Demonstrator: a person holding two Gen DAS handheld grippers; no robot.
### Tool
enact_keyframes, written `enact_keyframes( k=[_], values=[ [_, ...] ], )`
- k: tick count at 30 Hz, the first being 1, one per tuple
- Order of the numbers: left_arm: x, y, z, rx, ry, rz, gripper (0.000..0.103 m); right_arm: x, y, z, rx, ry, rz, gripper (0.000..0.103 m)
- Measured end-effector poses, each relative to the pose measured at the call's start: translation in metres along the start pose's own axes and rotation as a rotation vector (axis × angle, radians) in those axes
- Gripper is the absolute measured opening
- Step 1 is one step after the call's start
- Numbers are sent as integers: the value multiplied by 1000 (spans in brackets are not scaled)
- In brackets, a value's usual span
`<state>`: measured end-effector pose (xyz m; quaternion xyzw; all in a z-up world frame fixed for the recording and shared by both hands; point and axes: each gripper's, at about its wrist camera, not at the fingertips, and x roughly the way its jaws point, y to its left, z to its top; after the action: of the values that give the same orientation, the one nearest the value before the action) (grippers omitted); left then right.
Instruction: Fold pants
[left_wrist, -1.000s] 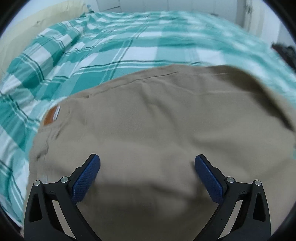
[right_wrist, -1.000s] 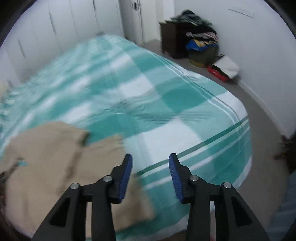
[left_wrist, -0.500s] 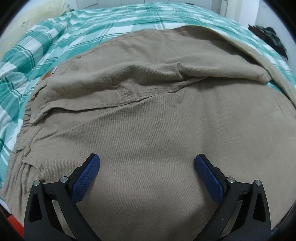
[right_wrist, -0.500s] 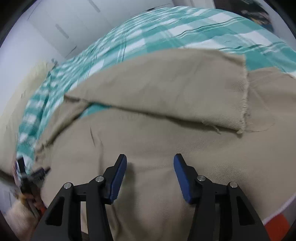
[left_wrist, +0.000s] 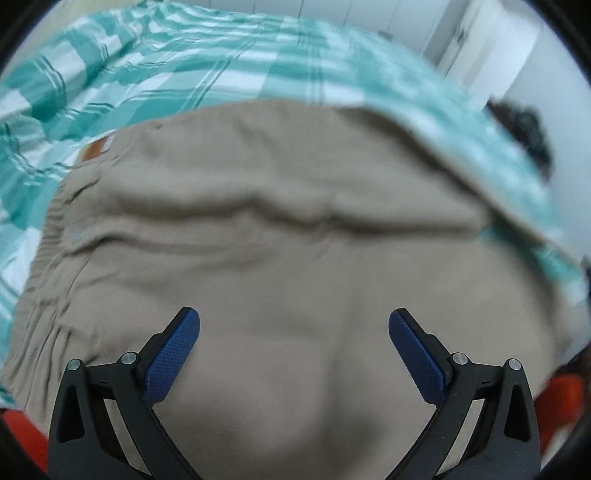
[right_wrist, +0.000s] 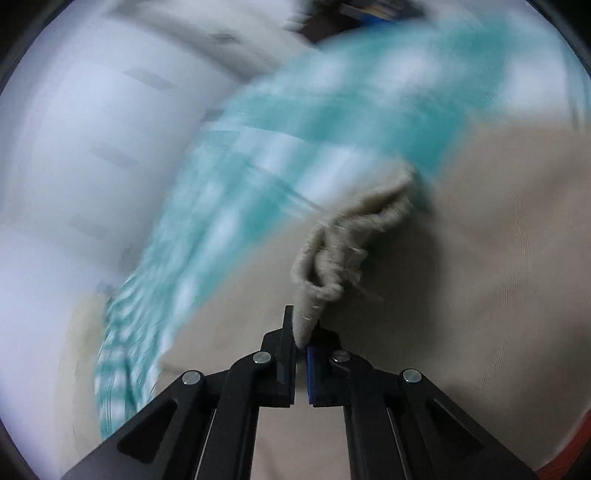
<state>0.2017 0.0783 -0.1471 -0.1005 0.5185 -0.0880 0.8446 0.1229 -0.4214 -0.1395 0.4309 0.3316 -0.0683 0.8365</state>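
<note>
Khaki pants (left_wrist: 280, 236) lie spread on a teal and white checked bedspread (left_wrist: 184, 70), with a brown label (left_wrist: 94, 149) at the waistband on the left. My left gripper (left_wrist: 293, 332) hovers just over the cloth, jaws wide apart, nothing between its pads. In the blurred right wrist view, my right gripper (right_wrist: 301, 332) is shut on a frayed hem edge of the pants (right_wrist: 325, 269), which bunches up in front of the pinched jaws. More khaki cloth (right_wrist: 498, 258) fills the right side of that view.
White wardrobe doors (right_wrist: 85, 147) stand beyond the bed. A dark heap (left_wrist: 524, 125) sits off the bed's far right. Something orange-red (left_wrist: 565, 391) shows below the bed edge at the lower corners.
My right gripper went from open over the cloth to shut on the hem edge, and swung and rolled sharply. The left view pulled back and tilted up, showing more bedspread.
</note>
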Motion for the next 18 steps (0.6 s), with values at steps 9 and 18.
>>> enact_keyframes(
  k=[9,18],
  values=[
    [35,-4,80,-337,7,-410,102,-143,80,4,-315,-143,243,4],
    [44,7,94,-356,24,-356,102,-206,58,-19,-297,-146,396,4]
  ],
)
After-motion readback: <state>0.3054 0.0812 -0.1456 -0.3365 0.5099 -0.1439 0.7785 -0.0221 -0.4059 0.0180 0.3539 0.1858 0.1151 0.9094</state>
